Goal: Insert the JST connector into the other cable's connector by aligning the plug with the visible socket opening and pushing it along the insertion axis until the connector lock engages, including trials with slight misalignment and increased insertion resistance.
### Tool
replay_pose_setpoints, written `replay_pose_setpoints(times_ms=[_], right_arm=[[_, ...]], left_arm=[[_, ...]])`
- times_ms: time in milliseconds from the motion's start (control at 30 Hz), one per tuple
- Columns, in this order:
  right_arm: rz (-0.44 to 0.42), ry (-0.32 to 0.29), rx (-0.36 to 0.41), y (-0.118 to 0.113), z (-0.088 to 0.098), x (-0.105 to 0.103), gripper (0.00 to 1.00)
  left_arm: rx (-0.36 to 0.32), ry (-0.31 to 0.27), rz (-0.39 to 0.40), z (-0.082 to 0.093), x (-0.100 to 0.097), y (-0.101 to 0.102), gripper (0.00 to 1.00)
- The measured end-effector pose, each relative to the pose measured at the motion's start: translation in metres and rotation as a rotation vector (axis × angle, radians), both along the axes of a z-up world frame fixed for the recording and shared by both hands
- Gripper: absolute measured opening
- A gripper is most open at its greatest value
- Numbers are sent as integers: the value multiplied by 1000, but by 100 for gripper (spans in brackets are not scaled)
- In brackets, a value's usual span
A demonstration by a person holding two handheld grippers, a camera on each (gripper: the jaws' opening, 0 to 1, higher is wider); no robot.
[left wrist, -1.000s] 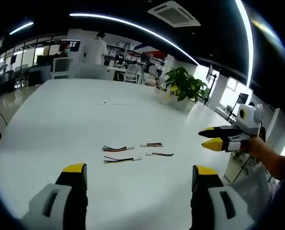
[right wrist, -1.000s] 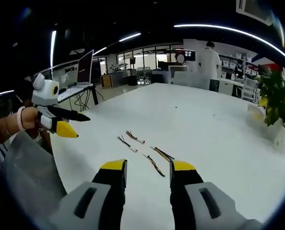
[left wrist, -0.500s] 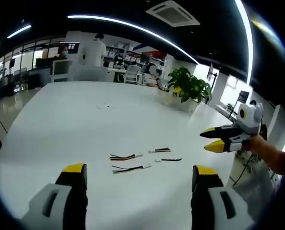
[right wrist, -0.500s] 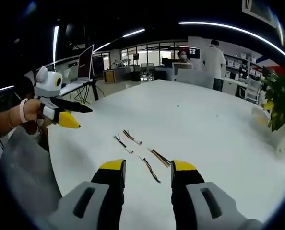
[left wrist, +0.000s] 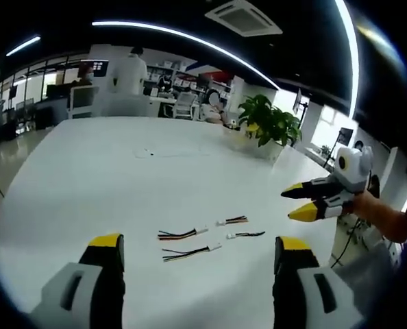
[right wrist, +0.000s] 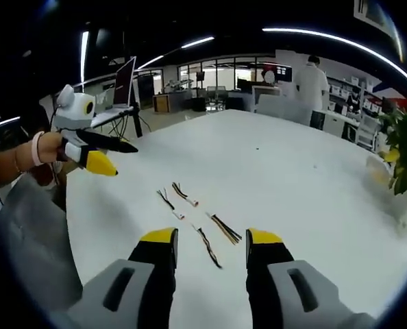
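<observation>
Open-plan office, big white worktop (left wrist: pixel 121 164) with a potted plant (left wrist: pixel 266 123) off at its far side and a person in white (left wrist: pixel 130 72) standing past the far edge. Left hand-held gripper (left wrist: pixel 199 252) has its jaws spread wide with nothing between them; the right hand-held gripper (right wrist: pixel 208 241) is also parted and empty, and in the left gripper view it hangs over the worktop's right edge. Straight ahead of both, toward the near edge, four short cable pieces lie flat in a loose cluster: two longer cables (left wrist: pixel 187 243) and two shorter cables (left wrist: pixel 239 227). In the left gripper view their long axes run roughly crosswise, white connector ends facing each other across a small gap, apart, nothing mated yet. I'd guess the left hand-held gripper is nearer the longer pair and the right nearer the shorter pair, but honestly it's close.
</observation>
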State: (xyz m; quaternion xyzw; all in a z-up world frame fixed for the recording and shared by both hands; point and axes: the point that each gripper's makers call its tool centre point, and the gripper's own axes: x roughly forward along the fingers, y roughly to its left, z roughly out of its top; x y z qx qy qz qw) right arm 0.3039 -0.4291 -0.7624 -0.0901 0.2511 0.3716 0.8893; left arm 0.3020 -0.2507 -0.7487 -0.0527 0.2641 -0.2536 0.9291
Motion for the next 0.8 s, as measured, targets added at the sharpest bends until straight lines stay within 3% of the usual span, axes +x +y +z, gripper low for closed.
replay_pose_setpoints(times_ms=[267, 700, 800], right_arm=[[8, 21, -7, -3, -13, 13, 37], [27, 36, -5, -1, -27, 20, 37], [31, -4, -13, 0, -27, 24, 36]], left_arm=[[-107, 9, 28, 3, 18, 4, 89], [-43, 12, -12, -10, 33, 5, 89], [-28, 9, -29, -15, 34, 3, 88]])
